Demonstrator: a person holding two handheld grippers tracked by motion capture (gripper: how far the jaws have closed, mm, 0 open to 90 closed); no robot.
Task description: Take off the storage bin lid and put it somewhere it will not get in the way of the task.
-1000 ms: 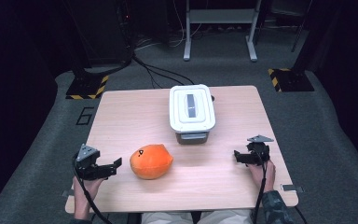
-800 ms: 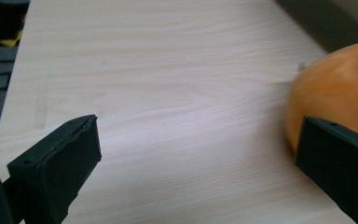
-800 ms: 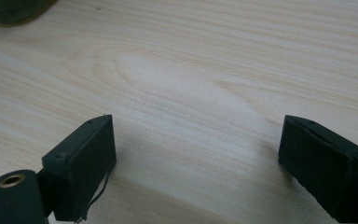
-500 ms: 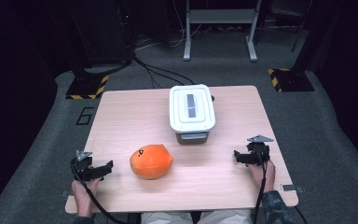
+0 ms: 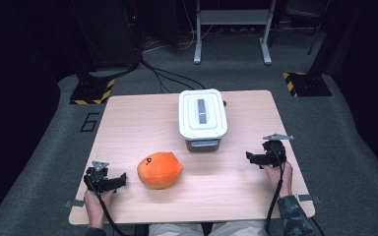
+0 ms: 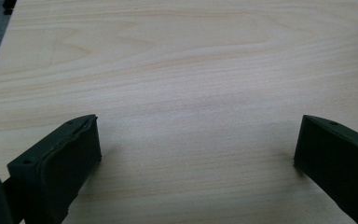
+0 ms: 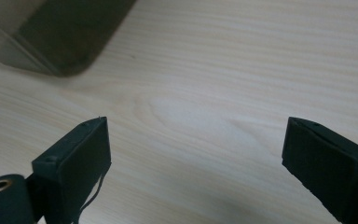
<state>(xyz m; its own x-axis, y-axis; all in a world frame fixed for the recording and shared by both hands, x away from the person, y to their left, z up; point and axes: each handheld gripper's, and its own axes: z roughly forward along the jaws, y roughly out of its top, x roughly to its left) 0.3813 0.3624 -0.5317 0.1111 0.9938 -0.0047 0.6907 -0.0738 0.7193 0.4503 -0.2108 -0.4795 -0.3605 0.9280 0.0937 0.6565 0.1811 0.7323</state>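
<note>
Orange plush [image 5: 159, 170] before lidded box [image 5: 202, 118]

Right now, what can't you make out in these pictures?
- Box contents: the shut lid hides them in the high view.
- Box in the right gripper view: blurred, cut off by the top edge.
- Orange toy: its dark marking is too small to read in the high view.

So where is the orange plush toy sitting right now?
In the high view the orange plush toy lies on the table's near-left part, just right of the left gripper and in front-left of the white lidded box.
</note>
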